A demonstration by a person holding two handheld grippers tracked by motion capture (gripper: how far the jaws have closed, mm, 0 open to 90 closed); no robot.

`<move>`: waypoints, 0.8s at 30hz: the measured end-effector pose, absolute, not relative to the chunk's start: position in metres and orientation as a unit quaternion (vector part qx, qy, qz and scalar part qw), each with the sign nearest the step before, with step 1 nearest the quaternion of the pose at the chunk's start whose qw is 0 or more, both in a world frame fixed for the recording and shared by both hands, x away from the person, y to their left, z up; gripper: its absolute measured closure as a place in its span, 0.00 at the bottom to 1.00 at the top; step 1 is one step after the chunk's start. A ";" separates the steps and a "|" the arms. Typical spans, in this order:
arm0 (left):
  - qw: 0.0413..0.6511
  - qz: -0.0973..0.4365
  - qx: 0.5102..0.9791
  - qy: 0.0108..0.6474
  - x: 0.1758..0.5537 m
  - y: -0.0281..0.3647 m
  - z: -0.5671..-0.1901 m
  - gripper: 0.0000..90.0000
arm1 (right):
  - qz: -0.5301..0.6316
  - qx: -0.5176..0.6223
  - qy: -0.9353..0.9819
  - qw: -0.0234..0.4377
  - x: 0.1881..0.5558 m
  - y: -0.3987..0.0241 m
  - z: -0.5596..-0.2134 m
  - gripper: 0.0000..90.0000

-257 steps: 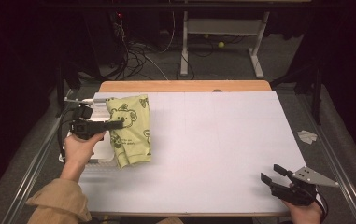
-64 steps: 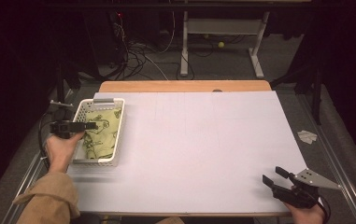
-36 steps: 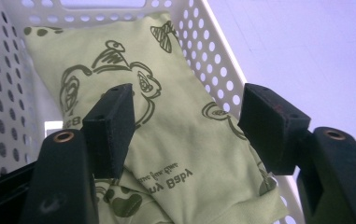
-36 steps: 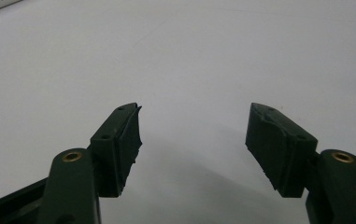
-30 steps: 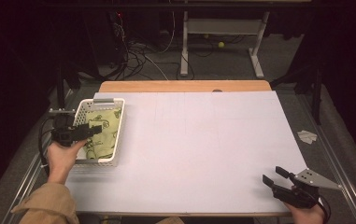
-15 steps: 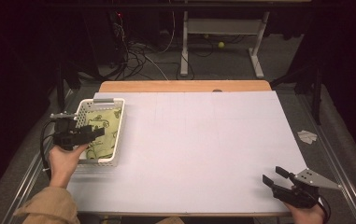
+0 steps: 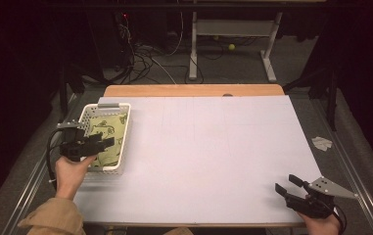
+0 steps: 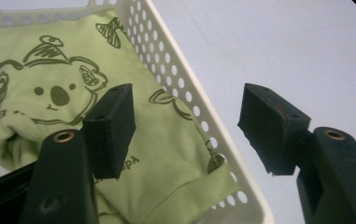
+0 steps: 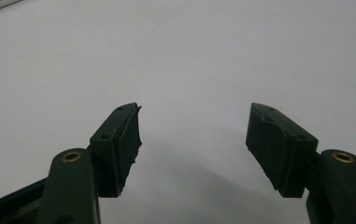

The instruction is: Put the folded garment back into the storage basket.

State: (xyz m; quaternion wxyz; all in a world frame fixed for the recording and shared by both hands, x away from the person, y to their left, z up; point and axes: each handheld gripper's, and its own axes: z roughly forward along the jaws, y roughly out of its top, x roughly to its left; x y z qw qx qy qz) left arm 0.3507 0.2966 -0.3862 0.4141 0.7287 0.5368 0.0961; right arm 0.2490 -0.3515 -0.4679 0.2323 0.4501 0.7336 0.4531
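Green koala cloth [image 8: 119, 135] in white basket [image 7: 123, 142] on seemingly pale table [image 7: 213, 152], dim room.

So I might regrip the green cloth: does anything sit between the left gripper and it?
Nothing visible does. The left gripper, open, hovers above the cloth, one pad over the basket wall.

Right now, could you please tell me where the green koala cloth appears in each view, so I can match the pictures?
High view: the green koala cloth lies inside the white basket at the table's left edge, by the left gripper.
Left gripper view: it covers the left half, behind the left jaw, inside the basket wall.
Right gripper view: not in it.
Shared landmark: the perforated white basket.
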 end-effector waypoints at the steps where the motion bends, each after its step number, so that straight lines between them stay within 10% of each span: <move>1: 0.417 0.096 0.727 0.537 0.350 0.295 -0.386 0.37 | 0.454 0.450 0.733 0.232 0.249 -0.352 -0.468 0.40; 24: 0.433 0.073 0.744 0.504 0.349 0.262 -0.390 0.37 | 0.454 0.450 0.734 0.231 0.249 -0.352 -0.468 0.40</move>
